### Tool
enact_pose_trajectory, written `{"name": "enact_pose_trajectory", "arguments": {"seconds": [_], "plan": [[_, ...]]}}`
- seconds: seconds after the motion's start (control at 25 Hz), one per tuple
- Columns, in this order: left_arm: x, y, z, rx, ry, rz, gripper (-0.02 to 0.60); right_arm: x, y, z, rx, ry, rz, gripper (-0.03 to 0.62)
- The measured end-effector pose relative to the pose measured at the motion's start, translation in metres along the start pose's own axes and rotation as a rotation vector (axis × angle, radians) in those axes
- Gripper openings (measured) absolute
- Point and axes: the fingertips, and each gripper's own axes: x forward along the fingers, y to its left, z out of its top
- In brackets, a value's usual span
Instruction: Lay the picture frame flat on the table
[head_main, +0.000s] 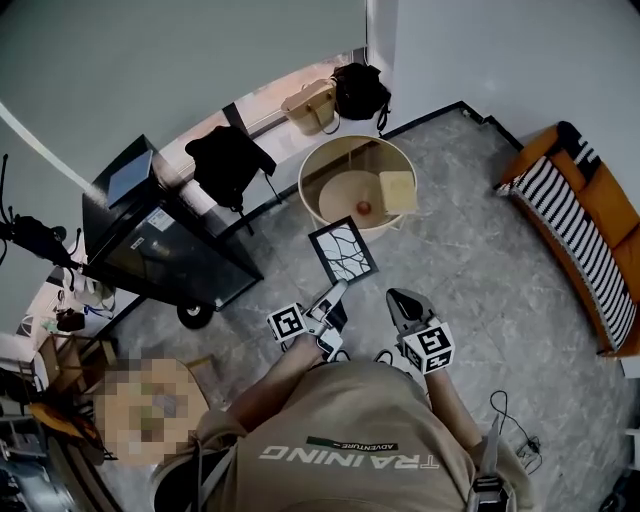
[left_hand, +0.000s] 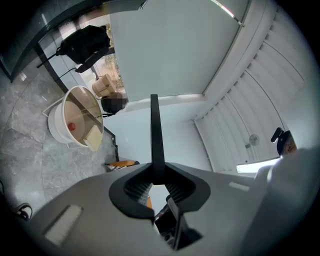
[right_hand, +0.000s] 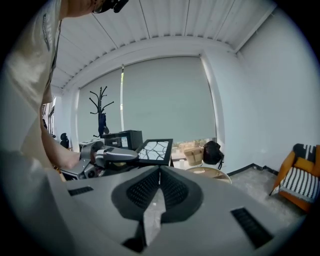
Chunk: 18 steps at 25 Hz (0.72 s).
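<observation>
The left gripper had its jaws clamped on the near edge of the picture frame, which showed in the left gripper view as a thin dark bar rising from between them. The frame hung in the air, face up and nearly level, its long axis running away from the person toward the round table just beyond its far end. The right gripper was beside it, jaws together on nothing, so the carrying fell to the left. The table had a raised rim, and a cream block and a small reddish ball lay on its right half; the left half looked the freer spot. Grey tiled floor lay below.
</observation>
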Motion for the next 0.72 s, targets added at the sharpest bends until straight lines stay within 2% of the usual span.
{"name": "enact_pose_trajectory", "arguments": {"seconds": [0.4,0.72], "plan": [[-0.02,0.03,0.02,-0.041,0.036,0.037,0.074,0.025,0.014,-0.009,0.046,0.036,-0.035,0.008],[-0.006,0.054,0.04,-0.068,0.021,0.073,0.074,0.058,0.002,-0.013,0.001,0.09,0.013,0.008]]}}
